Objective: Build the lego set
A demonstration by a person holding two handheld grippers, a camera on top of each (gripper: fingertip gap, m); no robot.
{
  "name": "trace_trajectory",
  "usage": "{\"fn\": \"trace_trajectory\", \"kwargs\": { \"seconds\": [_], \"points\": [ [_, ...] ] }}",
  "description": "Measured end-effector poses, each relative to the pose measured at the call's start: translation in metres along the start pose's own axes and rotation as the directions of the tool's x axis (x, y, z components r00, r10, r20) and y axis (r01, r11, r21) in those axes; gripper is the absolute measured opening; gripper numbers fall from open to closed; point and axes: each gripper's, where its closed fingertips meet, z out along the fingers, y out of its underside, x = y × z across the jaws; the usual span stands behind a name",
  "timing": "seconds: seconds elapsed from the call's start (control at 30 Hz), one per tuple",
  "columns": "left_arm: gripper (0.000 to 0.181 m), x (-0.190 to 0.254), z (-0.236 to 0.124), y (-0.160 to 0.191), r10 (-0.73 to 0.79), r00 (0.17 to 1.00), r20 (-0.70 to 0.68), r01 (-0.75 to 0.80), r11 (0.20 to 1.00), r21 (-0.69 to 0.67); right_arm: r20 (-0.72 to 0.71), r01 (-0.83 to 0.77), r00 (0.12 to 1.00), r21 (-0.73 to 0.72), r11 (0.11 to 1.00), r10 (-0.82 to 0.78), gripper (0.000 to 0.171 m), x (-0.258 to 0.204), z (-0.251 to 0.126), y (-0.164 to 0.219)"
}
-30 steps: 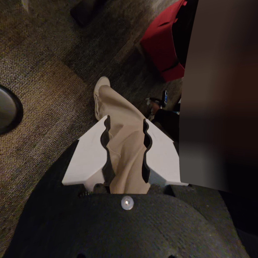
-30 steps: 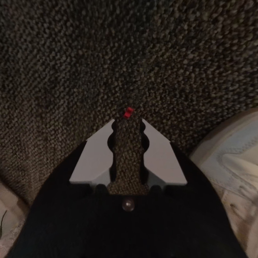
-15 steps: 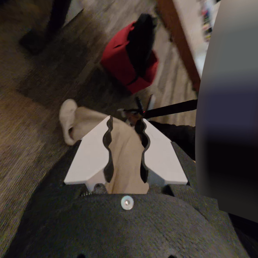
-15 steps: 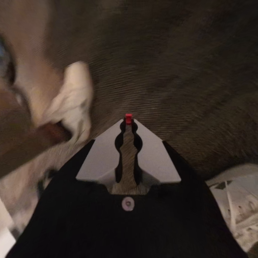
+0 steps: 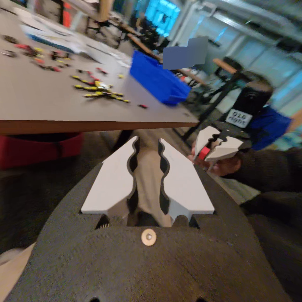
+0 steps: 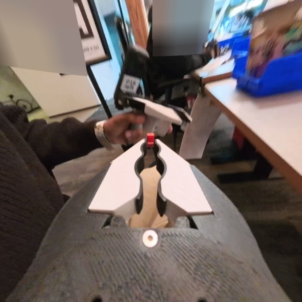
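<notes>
Fingers point(image 6: 178, 178) of the right gripper point(image 6: 150, 142) are pinching a small red plastic lego brick point(image 6: 150, 139) at their tips; the left gripper point(image 5: 148, 140) is hanging spread apart, empty, below the grey tabletop point(image 5: 49, 101).

Two tongs point(image 5: 148, 140) point(image 6: 150, 141), one red brick point(image 6: 150, 139), one blue bin point(image 5: 156, 81), one table point(image 5: 49, 104), many scattered pieces point(image 5: 99, 89).

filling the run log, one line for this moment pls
right gripper: shut on red brick | left gripper: open, empty | both below table edge
</notes>
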Motion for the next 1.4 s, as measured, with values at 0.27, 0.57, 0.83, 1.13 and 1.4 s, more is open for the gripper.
{"fn": "trace_trajectory", "kwargs": {
  "seconds": [0.27,0.57,0.83,1.13,1.4],
  "points": [
    [0.024,0.127,0.027,0.013,-0.267,0.851,-0.453,0.307,0.952,0.017,0.058,0.031,0.997,0.196,0.98,-0.043,0.006,-0.037,-0.061,-0.045],
    [0.031,0.086,0.036,0.033,-0.281,0.873,-0.399,0.277,0.958,-0.07,0.079,-0.135,0.988,0.06,0.989,0.13,0.006,0.012,-0.057,0.002],
    [0.021,0.038,0.082,0.016,-0.408,0.792,-0.454,0.387,0.911,-0.143,-0.097,-0.25,0.962,0.054,0.967,0.254,0.006,0.099,-0.095,0.025],
    [0.025,0.037,0.162,-0.003,-0.01,0.874,-0.485,-0.098,0.975,-0.197,-0.203,-0.078,0.973,0.155,0.985,0.109,0.005,0.152,-0.124,-0.057],
    [0.028,0.065,0.2,-0.002,0.163,0.795,-0.585,-0.288,0.949,-0.127,-0.338,-0.131,0.929,0.075,0.988,0.149,0.005,0.154,-0.164,-0.028]
  ]
}}
